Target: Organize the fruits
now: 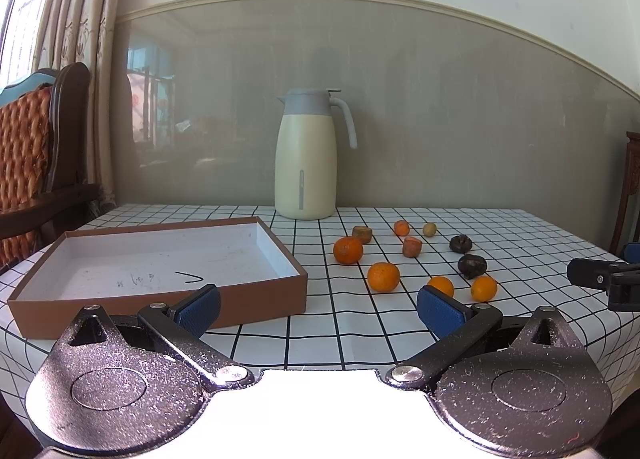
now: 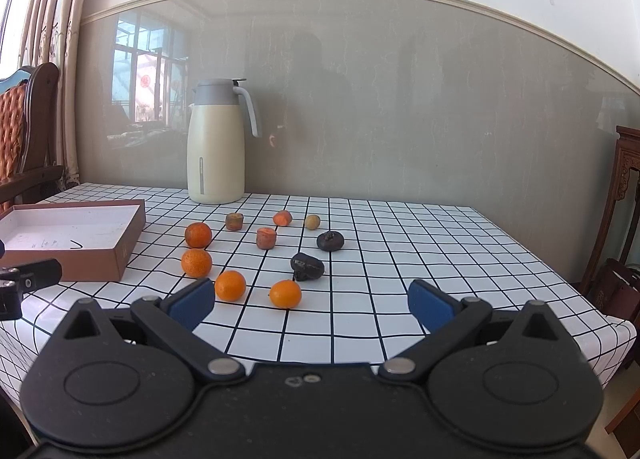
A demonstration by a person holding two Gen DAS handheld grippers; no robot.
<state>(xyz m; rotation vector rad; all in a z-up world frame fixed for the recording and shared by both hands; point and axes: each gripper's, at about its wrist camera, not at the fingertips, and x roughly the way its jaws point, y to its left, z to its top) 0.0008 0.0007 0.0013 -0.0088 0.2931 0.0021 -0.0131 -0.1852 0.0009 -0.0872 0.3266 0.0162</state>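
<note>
Brown box (image 1: 160, 259) w/ white inside: no fruit in it. Oranges (image 2: 231, 285) + dark fruits (image 2: 307, 266) loose on checked cloth (image 2: 400, 259), right of box. Left gripper (image 1: 318, 309) & right gripper (image 2: 311, 301) both spread wide, holding nothing. Thermos jug (image 1: 306, 155) at back.

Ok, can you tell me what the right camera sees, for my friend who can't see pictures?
Ten small fruits, four of them oranges, lie scattered on a checked table. The right gripper hovers near them, jaws wide open and empty. A shallow empty box sits left, a cream jug behind.
</note>
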